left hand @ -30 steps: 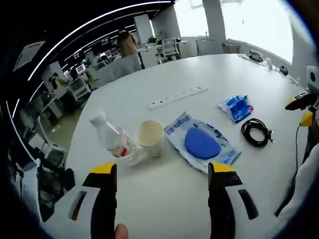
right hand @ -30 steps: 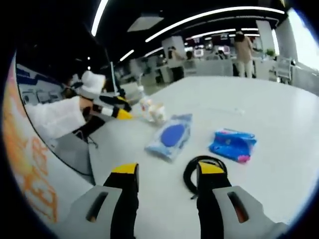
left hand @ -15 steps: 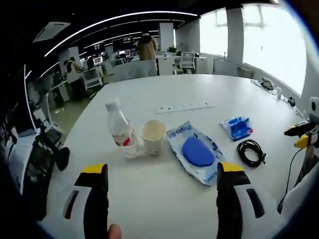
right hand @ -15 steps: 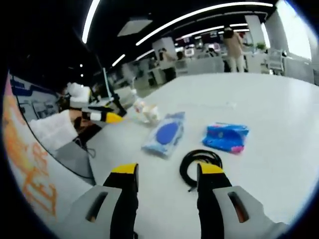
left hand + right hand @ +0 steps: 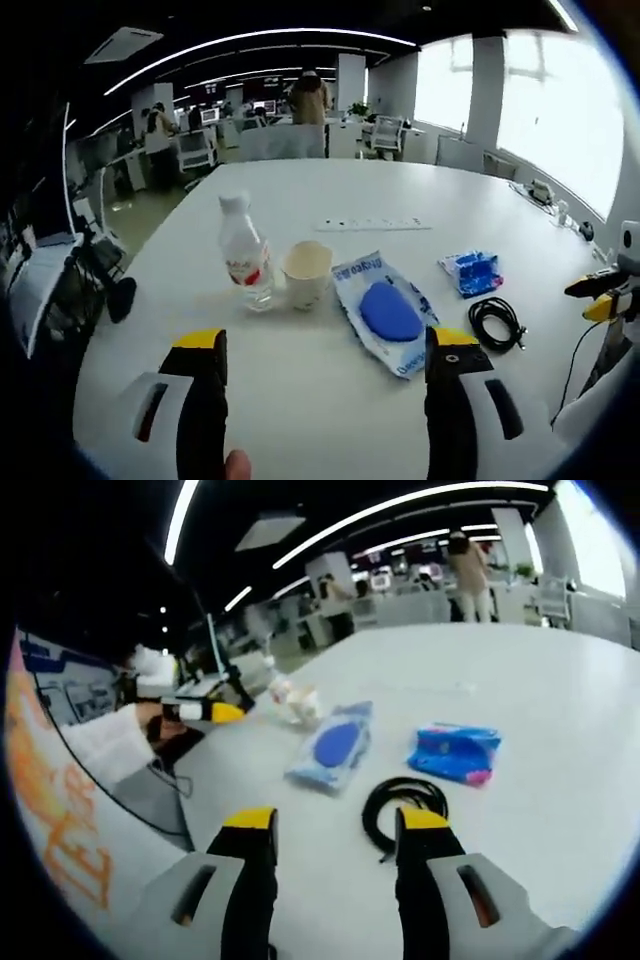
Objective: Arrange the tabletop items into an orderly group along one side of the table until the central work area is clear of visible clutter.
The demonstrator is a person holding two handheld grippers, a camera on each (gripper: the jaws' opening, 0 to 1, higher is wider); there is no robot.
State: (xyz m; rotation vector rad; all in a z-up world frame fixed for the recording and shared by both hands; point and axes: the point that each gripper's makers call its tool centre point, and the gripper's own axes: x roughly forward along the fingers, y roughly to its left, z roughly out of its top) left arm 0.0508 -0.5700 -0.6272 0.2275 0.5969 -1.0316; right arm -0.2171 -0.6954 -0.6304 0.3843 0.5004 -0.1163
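Presently both pairs of tongs hung released and empty over the near edge of the desk [image 5: 480, 215], jaws spread wide, neither touching any item. The left tongs [image 5: 325, 345] pointed at the row of things lying across the middle of the desk: a water bottle [image 5: 243, 253] standing upright, a paper cup [image 5: 306, 272] just beside it, a flat blue-and-white packet [image 5: 386, 310] next over, then a coiled black cable [image 5: 496, 324] and a small blue pouch [image 5: 470, 272] beyond it. A white power strip [image 5: 371, 225] lay farther back, well apart from the row. In the right gripper view the right tongs [image 5: 333, 825] were aimed with the cable [image 5: 403, 805] just ahead of the right-hand jaw tip, which suggested the cable as the nearest candidate for that hand; the pouch [image 5: 455, 752] and packet [image 5: 335, 746] lay behind it, the cup [image 5: 305, 706] far back beside the left tongs [image 5: 220, 712], which came into that view from the left. Judged from the layout, nothing was yet grouped along one side; the clutter sat centrally, so the sorting remained to be done. Open jaws fit an approach stance.
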